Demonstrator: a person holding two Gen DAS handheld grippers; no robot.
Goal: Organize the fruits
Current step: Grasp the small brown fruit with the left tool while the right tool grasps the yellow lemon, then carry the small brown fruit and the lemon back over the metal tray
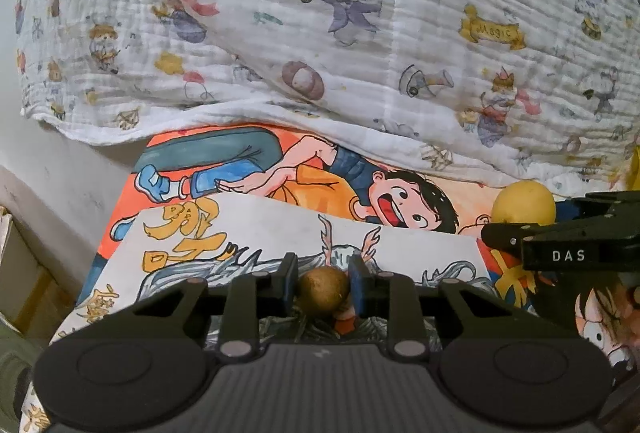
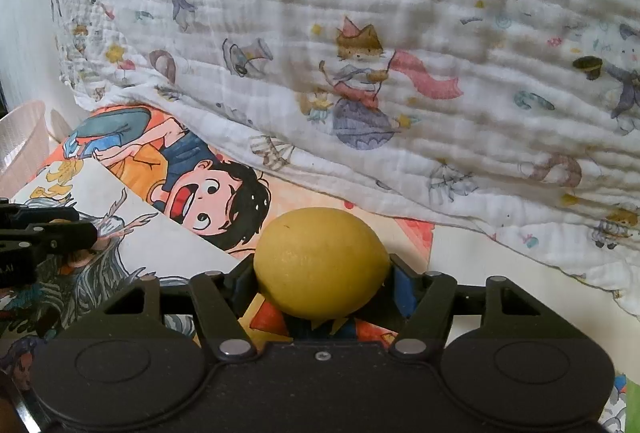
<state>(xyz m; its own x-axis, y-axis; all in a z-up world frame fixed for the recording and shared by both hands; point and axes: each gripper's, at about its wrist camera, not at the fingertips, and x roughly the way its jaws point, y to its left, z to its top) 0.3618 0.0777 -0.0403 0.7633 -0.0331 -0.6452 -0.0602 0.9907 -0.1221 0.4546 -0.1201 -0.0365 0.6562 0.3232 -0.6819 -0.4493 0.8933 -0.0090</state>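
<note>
A small round brown fruit (image 1: pixel 323 289) is clamped between the blue pads of the left gripper (image 1: pixel 323 287), low over a white drawing (image 1: pixel 280 233) with yellow lettering; a lemon (image 2: pixel 322 263) is gripped between the pads of the right gripper (image 2: pixel 322 283), above a bright cartoon poster (image 2: pixel 216 201) of a dark-haired boy; the two grippers are seen side by side, the lemon to the right of the brown fruit; a white quilt (image 1: pixel 360 33) printed with cartoon animals is draped behind, its edge overlapping the poster; a pale basket (image 2: pixel 22 137) is glimpsed at the far left.
</note>
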